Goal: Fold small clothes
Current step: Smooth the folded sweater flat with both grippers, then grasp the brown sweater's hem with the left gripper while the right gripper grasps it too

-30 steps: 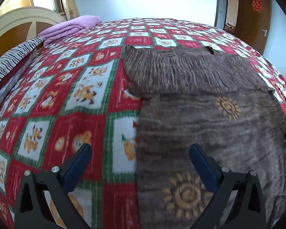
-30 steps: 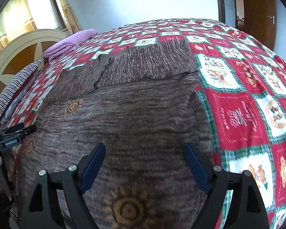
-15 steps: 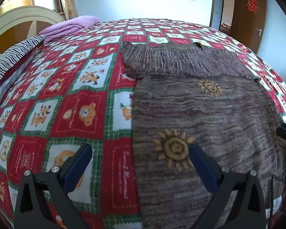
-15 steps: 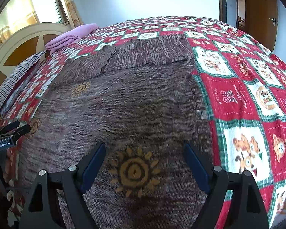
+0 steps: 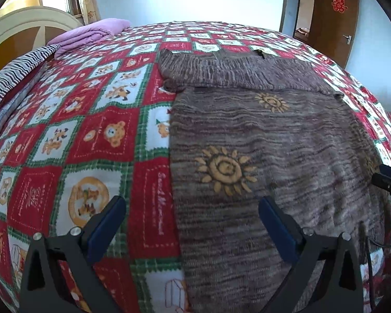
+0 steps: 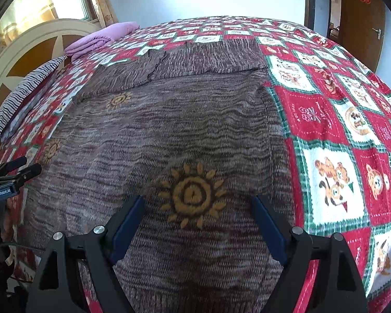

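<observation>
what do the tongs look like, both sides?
Left tongs and right tongs match: black angular frames, silver screws, dark blue flat pads. The left one, seen from the right wrist, carries white lettering, too small to read surely, and a thin black cable.

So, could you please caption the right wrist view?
Open right gripper above a brown sweater spread on a patterned bedspread.

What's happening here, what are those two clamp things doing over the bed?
A person holds two grippers above a brown knitted sweater with sun patterns, spread on a patchwork quilt. Its sleeves are already folded across the top. The left gripper and right gripper both hang open over the lower part, gripping nothing.
</observation>
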Motion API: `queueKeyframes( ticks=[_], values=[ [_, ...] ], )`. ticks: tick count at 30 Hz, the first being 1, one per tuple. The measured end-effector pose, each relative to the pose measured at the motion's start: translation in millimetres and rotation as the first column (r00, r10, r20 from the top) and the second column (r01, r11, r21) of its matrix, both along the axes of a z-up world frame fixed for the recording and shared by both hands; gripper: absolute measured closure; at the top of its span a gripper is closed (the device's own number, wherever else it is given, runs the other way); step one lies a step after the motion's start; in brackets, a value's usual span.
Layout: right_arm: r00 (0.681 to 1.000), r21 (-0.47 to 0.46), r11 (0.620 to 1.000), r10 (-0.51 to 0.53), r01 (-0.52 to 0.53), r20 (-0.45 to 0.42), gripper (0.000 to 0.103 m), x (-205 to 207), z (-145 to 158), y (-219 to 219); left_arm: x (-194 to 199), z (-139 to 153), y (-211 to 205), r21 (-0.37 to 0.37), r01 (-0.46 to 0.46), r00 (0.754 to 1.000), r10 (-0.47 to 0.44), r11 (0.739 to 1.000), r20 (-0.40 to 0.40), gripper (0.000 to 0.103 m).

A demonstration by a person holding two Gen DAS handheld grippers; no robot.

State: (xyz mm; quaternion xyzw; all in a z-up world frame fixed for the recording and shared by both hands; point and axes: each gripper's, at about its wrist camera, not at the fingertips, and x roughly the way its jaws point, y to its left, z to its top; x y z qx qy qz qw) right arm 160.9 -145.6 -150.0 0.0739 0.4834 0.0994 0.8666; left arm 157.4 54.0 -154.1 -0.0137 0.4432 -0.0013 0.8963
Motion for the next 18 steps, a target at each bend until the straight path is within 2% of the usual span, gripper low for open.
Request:
queueKeyframes(
  ticks=[10, 16, 18],
  values=[
    [0.998, -0.046, 0.998, 0.047, -0.049, -0.041, 0.018, -24, 11, 10, -26, 5, 0, -0.049, 0.025, 1.000, -0.025, 0.998, 0.003, 0.001],
    [0.995, -0.049, 0.996, 0.076, -0.079, -0.061, 0.018, -44, 12, 15, -43, 5, 0, -0.101, 0.061, 0.998, -0.064, 0.993, -0.020, 0.010],
    [0.995, -0.050, 0.996, 0.073, -0.077, -0.062, 0.018, -53, 10, 14, -50, 4, 1, -0.116, 0.073, 0.997, -0.076, 0.991, -0.022, 0.017]
  ],
)
